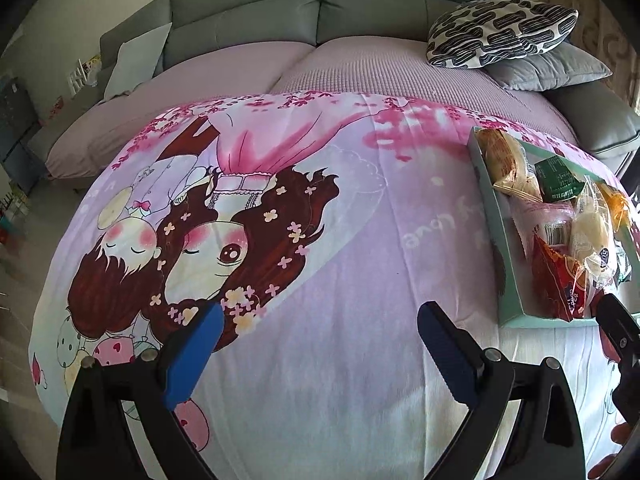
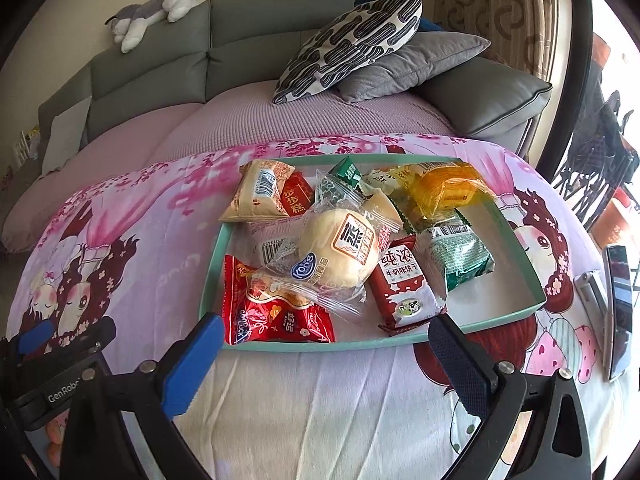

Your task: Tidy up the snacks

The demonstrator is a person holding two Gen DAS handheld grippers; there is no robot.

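- Snacks (image 2: 340,248): a heap of wrapped packets in a shallow rectangular tray (image 2: 516,236) with a mint-green rim, just ahead of the right gripper (image 2: 326,354) fingers; in the left wrist view the same tray (image 1: 486,184) lies ahead and to the right of the left gripper (image 1: 320,340) fingers.
- Bun packet (image 2: 336,252): clear crinkled film over a round pale bun, printed "Kong" on a blue oval; topmost in the heap.
- Red packet (image 2: 276,312): glossy foil reading "Good Luck", overhanging the near rim beside the blue finger pad.
- Biscuit packet (image 2: 404,288): maroon and white, Chinese print.
- Green packet (image 2: 460,256): foil, small print unreadable.
- Orange packet (image 2: 444,192): translucent film, far right in the tray.
- Beige packet (image 2: 258,192): barcode uppermost, resting on the far left rim.
- Cloth (image 1: 352,240): pink cartoon print covering the table.
- Right gripper: fingers wide apart, holding nothing.
- Left gripper: fingers wide apart over bare cloth.
- Label: "GenRobo…" on the left gripper's body, seen from the right wrist.
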